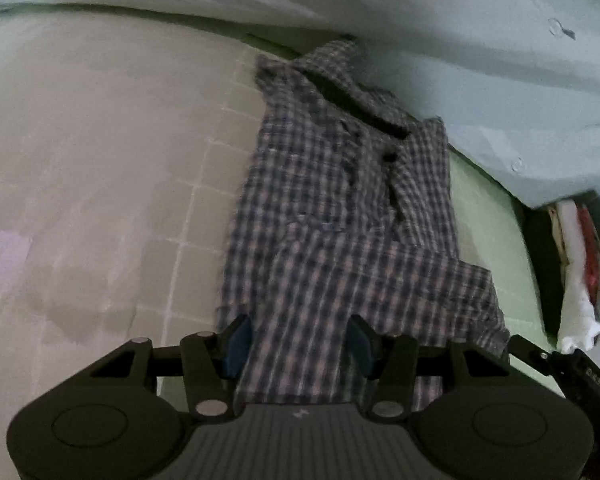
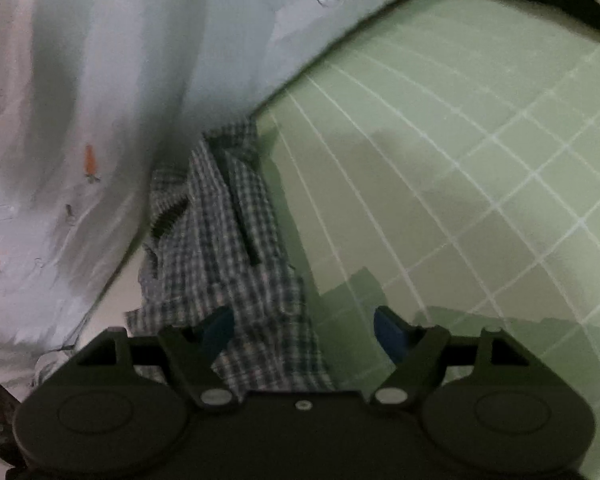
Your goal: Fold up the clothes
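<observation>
Left gripper [image 1: 298, 342] — matte black, blue pads [image 1: 236, 344], silver pivot screws.

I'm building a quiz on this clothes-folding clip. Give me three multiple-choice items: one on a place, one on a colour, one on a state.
1. Where does the checked shirt lie?
A. on the green gridded mat
B. on a hanger
C. in a basket

2. What colour are the pads on the gripper fingers?
A. red
B. blue
C. yellow

3. How do the jaws of the left gripper and the right gripper stand?
A. both clamped on a sock
B. one shut, one open
C. both open, pads apart

Key: 1 A, the shirt lies flat on the mat with white grid lines beside it. 2 B, blue pads show in both wrist views. 3 C, each view shows a gap between the pads, with shirt cloth below and no pinch.
</observation>
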Demonstrator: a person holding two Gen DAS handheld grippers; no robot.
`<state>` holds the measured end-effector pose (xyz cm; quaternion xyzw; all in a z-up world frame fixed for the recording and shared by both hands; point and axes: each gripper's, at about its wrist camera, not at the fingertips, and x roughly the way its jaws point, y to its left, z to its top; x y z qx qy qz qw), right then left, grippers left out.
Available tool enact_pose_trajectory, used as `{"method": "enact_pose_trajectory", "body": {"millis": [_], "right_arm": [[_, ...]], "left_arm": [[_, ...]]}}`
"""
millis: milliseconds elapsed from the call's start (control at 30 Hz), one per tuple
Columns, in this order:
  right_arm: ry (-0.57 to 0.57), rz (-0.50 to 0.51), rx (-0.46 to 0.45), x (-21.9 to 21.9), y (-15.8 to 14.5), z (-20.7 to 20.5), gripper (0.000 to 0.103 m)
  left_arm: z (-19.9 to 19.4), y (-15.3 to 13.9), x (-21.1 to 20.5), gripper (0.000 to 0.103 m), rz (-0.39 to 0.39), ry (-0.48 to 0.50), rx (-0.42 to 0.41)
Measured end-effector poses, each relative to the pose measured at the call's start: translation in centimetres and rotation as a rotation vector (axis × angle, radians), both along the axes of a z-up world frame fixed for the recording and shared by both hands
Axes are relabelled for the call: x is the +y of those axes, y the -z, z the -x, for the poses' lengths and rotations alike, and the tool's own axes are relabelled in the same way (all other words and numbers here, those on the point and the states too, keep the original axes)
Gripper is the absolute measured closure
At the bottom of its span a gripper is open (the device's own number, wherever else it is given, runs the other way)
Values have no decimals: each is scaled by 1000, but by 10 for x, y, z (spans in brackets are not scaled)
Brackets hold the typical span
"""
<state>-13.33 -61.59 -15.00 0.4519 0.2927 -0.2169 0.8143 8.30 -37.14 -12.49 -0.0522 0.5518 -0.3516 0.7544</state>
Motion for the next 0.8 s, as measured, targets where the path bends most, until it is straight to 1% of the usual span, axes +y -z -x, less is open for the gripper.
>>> {"method": "enact_pose_trajectory", "body": {"millis": [67,133,167,200,233,267,300,333,400,433,500,567,667,700,733,767,800], "right_arm": [[0,-22,5,0,7,-3,26],[4,-40,12,0,12,-4,35],[4,-48,10,0,14,-2,49],[-8,-55,-7,1,15,0,64],[-20,-59,-22,2,15,2,72],[-29,-42,-26,4,13,3,83],[-37,-26,-30,5,11,4,92],[-44,-12,-34,6,8,6,95],[-39,0,-55,6,1,9,99],[-38,6,-70,5,-3,11,99],[-40,24,-133,4,-14,15,100],[-49,28,-215,1,-26,16,100],[-94,55,-302,-2,-42,7,100],[-115,80,-312,-1,-45,2,100],[-133,107,-313,0,-46,-3,100],[-144,129,-290,1,-46,-10,100],[-152,148,-243,1,-41,-18,100]], "left_arm": [[2,2,-6,50,7,29,-15],[4,5,-8,52,8,33,-13],[5,6,-8,54,8,28,-10],[6,7,-7,68,11,19,-12],[7,8,-6,90,14,10,-15],[8,7,-3,97,18,0,-19],[9,6,1,100,32,-19,-17],[9,5,6,102,49,-39,-13],[10,0,19,102,106,-96,3],[12,-6,26,103,126,-119,-5],[14,-20,42,103,173,-159,-29],[16,-34,56,103,222,-199,-46],[19,-51,73,103,284,-247,-81],[20,-54,76,103,293,-248,-106],[22,-54,75,102,283,-245,-126],[19,-50,70,102,254,-236,-129],[17,-44,65,102,224,-230,-128]]}}
